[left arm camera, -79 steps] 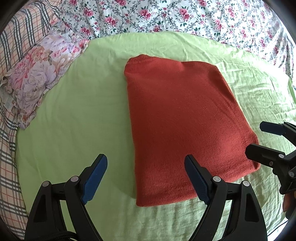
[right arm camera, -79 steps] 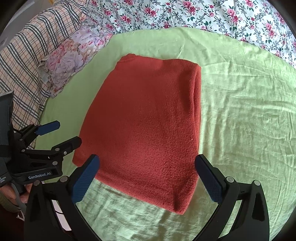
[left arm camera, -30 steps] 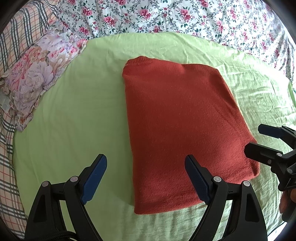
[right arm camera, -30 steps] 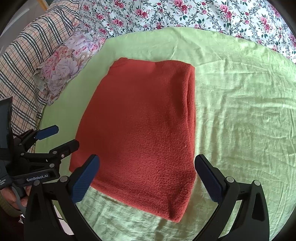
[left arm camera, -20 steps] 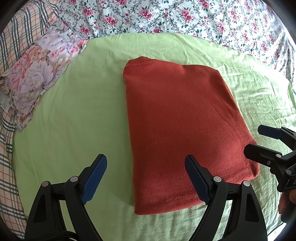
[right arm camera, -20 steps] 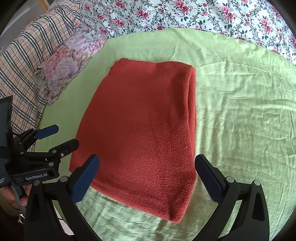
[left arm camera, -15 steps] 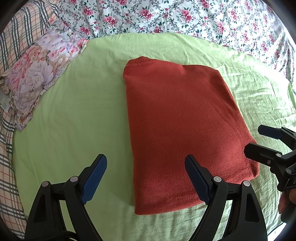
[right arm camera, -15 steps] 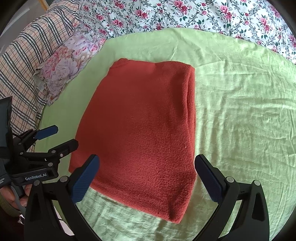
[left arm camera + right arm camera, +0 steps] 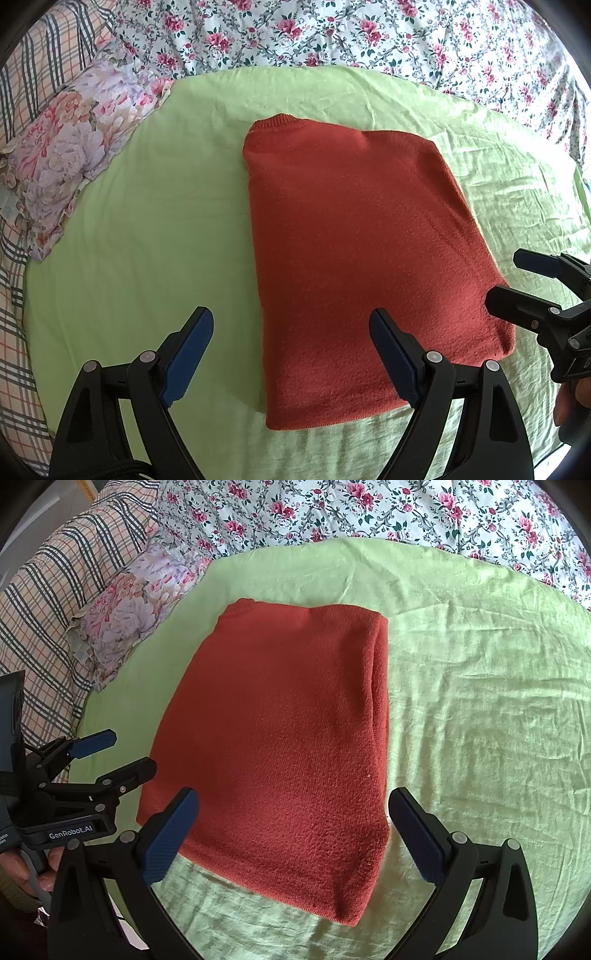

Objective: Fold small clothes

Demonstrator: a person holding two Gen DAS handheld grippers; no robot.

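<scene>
A: Big stuff first. What's under everything?

B: Green sheet point(image 9: 140, 229) spread flat as the folding surface. Floral bedding point(image 9: 332, 33) runs beyond it, far from both tongs. A flowered pillow point(image 9: 70, 155) sits off to the left tong's far left, out of the way, so my guess is the middle was kept free for folding.

A: And the garment?

B: Rust-red knit sweater point(image 9: 351, 251), lying on the sheet as a neat rectangle. Looks already folded lengthwise, since the right wrist view shows doubled layers stacked along its right edge point(image 9: 380, 686).

A: Which way does it point?

B: Ribbed collar point(image 9: 275, 123) is at the far end, away from the tongs; the hem end is nearest them. So the long axis runs straight out ahead of the tongs, near to far.

A: Tongs?

B: Left gripper point(image 9: 291, 350) spread wide, holding nothing, poised over the near left corner of the hem. Right gripper point(image 9: 291, 830) also spread wide, empty, over the near right part. Neither is touching the cloth, as far as I can tell.

A: Why there?

B: Probably lined up on the hem corners to carry them toward the collar for a crosswise fold.
</scene>
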